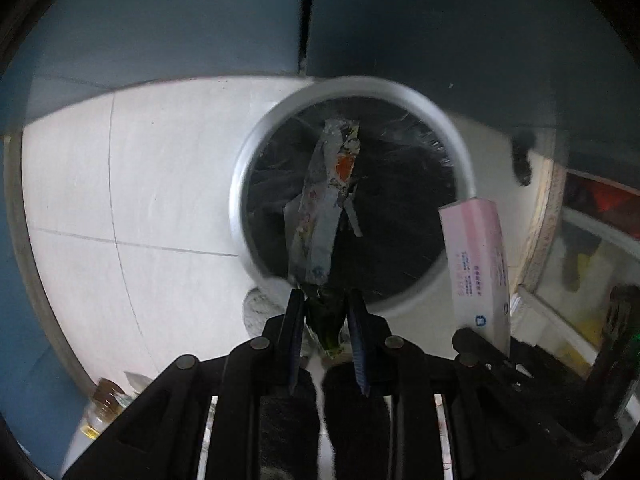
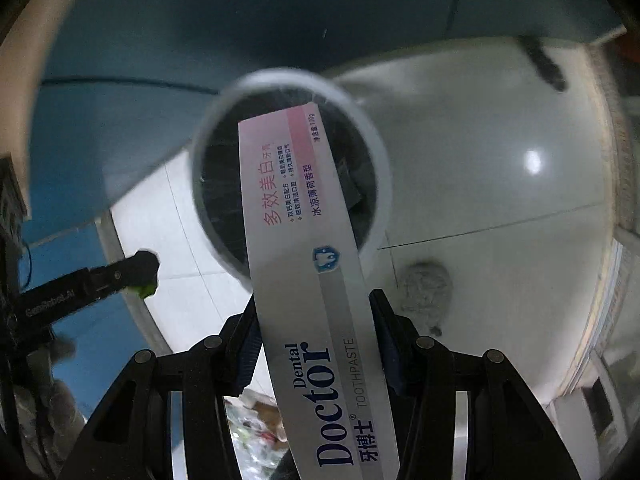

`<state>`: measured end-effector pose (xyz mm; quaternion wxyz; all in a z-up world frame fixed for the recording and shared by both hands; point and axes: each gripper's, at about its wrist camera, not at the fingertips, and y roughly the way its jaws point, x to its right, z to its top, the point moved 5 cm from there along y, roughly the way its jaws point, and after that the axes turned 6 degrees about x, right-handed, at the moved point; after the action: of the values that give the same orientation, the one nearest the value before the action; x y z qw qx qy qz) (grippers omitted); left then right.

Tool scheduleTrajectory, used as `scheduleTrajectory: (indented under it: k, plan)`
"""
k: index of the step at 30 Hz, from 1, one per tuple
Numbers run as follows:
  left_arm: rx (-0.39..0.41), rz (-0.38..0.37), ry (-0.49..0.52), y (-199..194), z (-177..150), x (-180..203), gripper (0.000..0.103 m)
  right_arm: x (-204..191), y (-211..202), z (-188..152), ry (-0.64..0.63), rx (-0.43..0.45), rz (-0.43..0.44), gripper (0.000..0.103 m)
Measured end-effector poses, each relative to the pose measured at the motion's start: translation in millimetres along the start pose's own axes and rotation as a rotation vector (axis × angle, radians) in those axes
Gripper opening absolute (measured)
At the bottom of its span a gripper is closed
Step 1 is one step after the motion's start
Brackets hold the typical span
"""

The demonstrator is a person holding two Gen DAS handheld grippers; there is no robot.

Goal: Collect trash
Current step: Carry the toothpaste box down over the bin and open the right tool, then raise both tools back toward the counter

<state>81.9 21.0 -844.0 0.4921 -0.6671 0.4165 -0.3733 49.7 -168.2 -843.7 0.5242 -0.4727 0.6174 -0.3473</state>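
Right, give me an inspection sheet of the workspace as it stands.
Surface: pale tiled floor, glossy, with a light glare in the right wrist view.
Job's things: round bin with a black liner; crumpled wrapper over its mouth; toothpaste box reaching over the rim.
Clutter: grey crumpled wad on the floor beside the bin; amber jar at the left wrist view's lower edge.
Tongs: left tongs shut on the wrapper's green end; right tongs shut on the toothpaste box.
Cables: blue cord at the right wrist view's left edge.
Surroundings: blue panels behind the bin.
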Motion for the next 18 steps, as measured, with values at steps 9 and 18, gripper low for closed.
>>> scheduleTrajectory:
  k: [9,18]
  plan:
    - [0.192,0.155,0.016,-34.1,10.8,-22.3,0.094,-1.7,17.4,16.2,-0.086,-0.014,-0.116,0.103]
    - [0.285,0.223,0.044,-88.2,-11.9,-32.1,0.103,-2.1,-39.6,22.9,-0.138,0.110,-0.234,0.103]
